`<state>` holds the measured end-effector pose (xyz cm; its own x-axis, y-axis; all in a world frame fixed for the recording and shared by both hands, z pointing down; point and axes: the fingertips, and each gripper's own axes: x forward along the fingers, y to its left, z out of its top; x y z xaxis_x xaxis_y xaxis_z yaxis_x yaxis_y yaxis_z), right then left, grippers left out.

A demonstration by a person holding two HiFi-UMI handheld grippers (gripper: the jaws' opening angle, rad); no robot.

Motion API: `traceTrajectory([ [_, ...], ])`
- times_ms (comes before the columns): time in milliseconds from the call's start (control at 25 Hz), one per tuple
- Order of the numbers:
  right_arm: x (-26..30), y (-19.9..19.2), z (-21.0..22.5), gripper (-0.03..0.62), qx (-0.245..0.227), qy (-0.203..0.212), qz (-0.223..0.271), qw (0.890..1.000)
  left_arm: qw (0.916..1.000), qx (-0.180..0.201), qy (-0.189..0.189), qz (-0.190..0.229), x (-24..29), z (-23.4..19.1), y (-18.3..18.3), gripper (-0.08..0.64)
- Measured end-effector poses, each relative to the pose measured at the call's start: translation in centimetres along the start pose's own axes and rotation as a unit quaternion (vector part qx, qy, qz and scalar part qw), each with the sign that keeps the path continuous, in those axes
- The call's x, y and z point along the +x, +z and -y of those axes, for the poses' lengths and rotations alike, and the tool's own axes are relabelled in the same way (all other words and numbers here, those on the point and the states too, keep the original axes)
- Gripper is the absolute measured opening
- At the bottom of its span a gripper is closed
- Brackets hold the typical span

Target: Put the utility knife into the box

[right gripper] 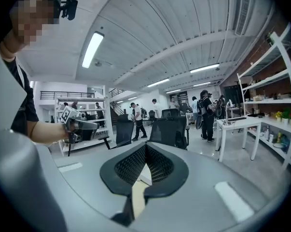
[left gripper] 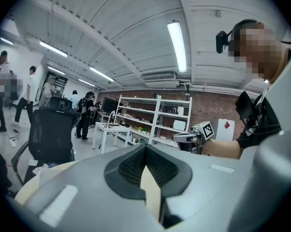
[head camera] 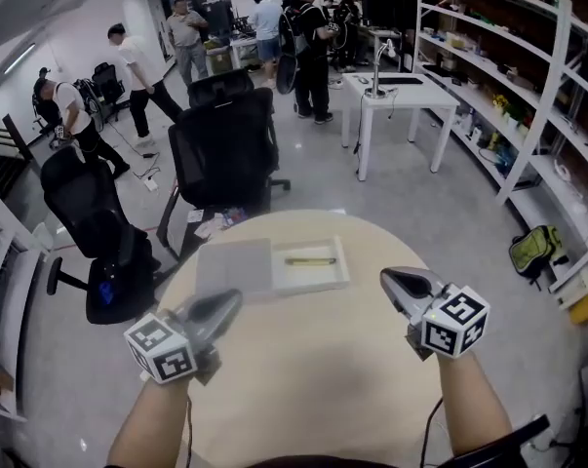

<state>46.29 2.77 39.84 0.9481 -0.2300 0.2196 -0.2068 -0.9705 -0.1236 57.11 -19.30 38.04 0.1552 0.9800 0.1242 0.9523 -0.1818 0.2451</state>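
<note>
Finds a round beige table filling the head view from 4 to 8 o'clock; notes long white shelving along the wall from 1 to 4 o'clock; logs black office chairs just beyond the table's far edge at 11 o'clock, a white desk at 1 o'clock, and several people standing well beyond at 12 o'clock; places a shallow white box on the table near its far edge, at 12 o'clock from the table's centre, open at the top; records a flat grey lid touching the box on its 9 o'clock side; sees the left gripper held over the table at 7 o'clock of the box, apart from it; confirms in the left gripper view jaws pressed together with nothing between the pads; sees the right gripper at 4 o'clock of the box, near but clear of it; confirms in the right gripper view jaws likewise closed tight and empty; locates the yellow utility knife lying flat inside the box, lengthwise from 9 to 3 o'clock, touched by neither gripper.
</note>
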Motion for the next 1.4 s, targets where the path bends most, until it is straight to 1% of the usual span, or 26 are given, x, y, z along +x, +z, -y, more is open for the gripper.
traceTrajectory([
  [160, -2.3, 0.0, -1.7, 0.014, -0.005, 0.018, -0.003, 1.000, 0.9995, -0.007, 0.029, -0.010, -3.9, 3.6, -0.9, -0.003],
  [320, -4.3, -1.0, -6.0, 0.014, 0.000, 0.031, -0.020, 0.999, 0.9990, -0.022, 0.038, 0.000, -8.5, 7.2, -1.7, -0.003],
  [400, -5.5, -1.4, -8.5, 0.014, 0.004, 0.027, -0.027, 0.999, 0.9993, -0.024, 0.027, 0.009, -10.6, 8.3, -1.2, -0.003],
  [520, -7.3, -1.3, -12.1, 0.014, 0.011, 0.009, -0.023, 1.000, 0.9995, -0.015, 0.001, 0.029, -13.5, 9.9, -0.1, -0.003],
  [680, -9.6, -0.8, -18.4, 0.014, 0.039, -0.006, 0.005, 0.999, 0.9992, 0.009, -0.026, 0.029, -19.2, 12.5, 0.1, -0.003],
  [760, -10.1, 0.0, -21.0, 0.012, 0.052, -0.011, 0.023, 0.998, 0.9989, 0.020, -0.032, 0.027, -21.9, 13.0, 0.1, -0.003],
  [880, -10.3, 0.5, -23.9, 0.012, 0.056, -0.011, 0.031, 0.998, 0.9988, 0.017, -0.032, 0.033, -25.0, 13.1, -0.1, -0.003],
  [1000, -11.1, 0.8, -25.2, 0.012, 0.043, -0.003, 0.024, 0.999, 0.9985, 0.013, -0.022, 0.048, -26.9, 13.8, 0.0, -0.003],
  [1120, -12.2, 1.4, -25.3, 0.012, 0.043, 0.012, 0.027, 0.999, 0.9979, 0.004, -0.008, 0.064, -27.9, 15.0, 0.0, -0.003],
  [1240, -12.9, 1.7, -25.0, 0.012, 0.042, 0.023, 0.030, 0.998, 0.9971, -0.008, -0.001, 0.076, -28.1, 15.6, -0.4, -0.003],
  [1400, -13.0, 1.8, -25.1, 0.012, 0.029, 0.036, 0.029, 0.998, 0.9955, -0.029, 0.003, 0.090, -27.8, 15.9, -0.9, -0.003],
])
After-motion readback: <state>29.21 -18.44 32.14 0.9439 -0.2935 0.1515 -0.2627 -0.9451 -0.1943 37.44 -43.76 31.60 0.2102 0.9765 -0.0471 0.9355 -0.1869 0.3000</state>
